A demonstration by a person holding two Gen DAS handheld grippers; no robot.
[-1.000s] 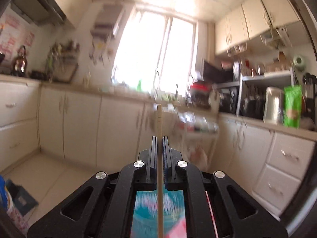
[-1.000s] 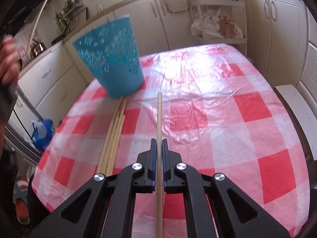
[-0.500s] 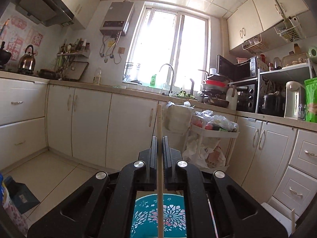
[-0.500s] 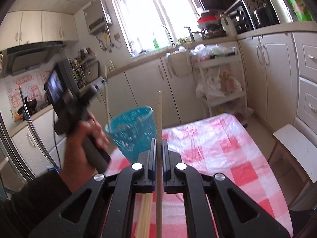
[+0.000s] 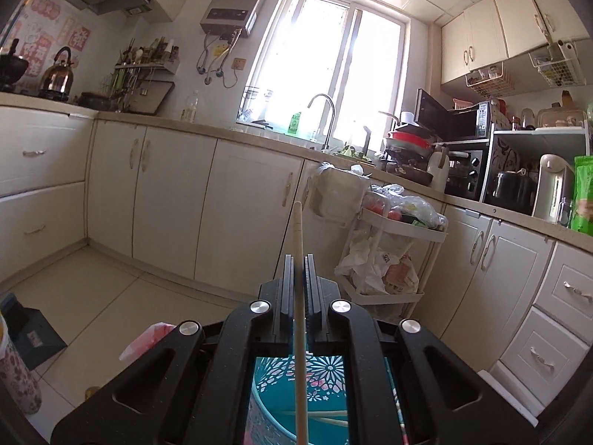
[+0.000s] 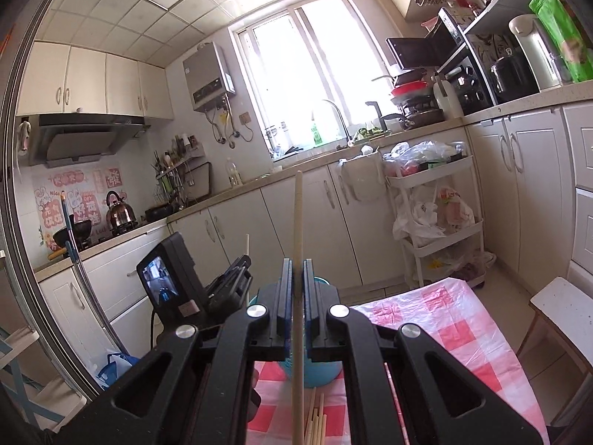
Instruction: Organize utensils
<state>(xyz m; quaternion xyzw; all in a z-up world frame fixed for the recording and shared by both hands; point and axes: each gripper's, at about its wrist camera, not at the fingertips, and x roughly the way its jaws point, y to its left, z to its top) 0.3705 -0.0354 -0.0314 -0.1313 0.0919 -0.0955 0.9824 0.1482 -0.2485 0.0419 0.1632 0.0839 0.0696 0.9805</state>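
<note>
In the right wrist view of a second ago the table filled the frame and the right gripper (image 6: 295,285) was aimed down at the checked tablecloth (image 6: 444,319); now cupboards and window are seen ahead, so that gripper has been lifted and tipped up to about level. A chopstick (image 6: 297,230) is held between its narrowly closed jaws. Its long axis runs along the fingers, with the tip pointing far across the kitchen and slightly up in the frame, and its near end passes back under the camera.

The left gripper (image 5: 298,282) has been lowered meanwhile: the blue basket (image 5: 296,382), which was only a blur a second ago, is now seen sharply just below its body. Its jaws are likewise closed on a second chopstick (image 5: 297,233), which points away along the fingers in the same manner, its near end hanging over the open mouth of the basket. Pale sticks already lying inside can be made out.

From this it is judged that one stick is about to be dropped into the basket while the next has just been picked up. In the right view the basket (image 6: 318,374) is seen on the far left part of the cloth, and loose chopsticks (image 6: 315,422) remain on the cloth in front of it, so more is left to be gathered.
</note>
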